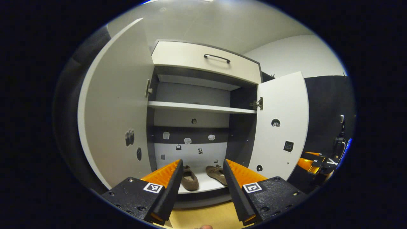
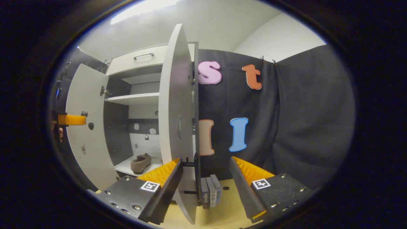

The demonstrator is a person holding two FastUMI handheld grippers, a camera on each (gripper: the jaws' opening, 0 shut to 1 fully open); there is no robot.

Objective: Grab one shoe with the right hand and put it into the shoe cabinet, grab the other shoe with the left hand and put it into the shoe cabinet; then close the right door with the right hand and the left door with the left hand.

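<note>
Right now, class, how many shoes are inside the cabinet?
2. Both lie on the bottom shelf: one shoe on the left, the other shoe on the right, partly hidden behind a finger of the left hand-held gripper.

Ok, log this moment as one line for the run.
shoes: both on bottom shelf | left door: open | right door: open | left gripper: open, empty | right gripper: open, at right door's edge

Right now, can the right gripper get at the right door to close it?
Probably yes: the right gripper is open with the right door edge-on between its fingers, and nothing stands between them.
</note>
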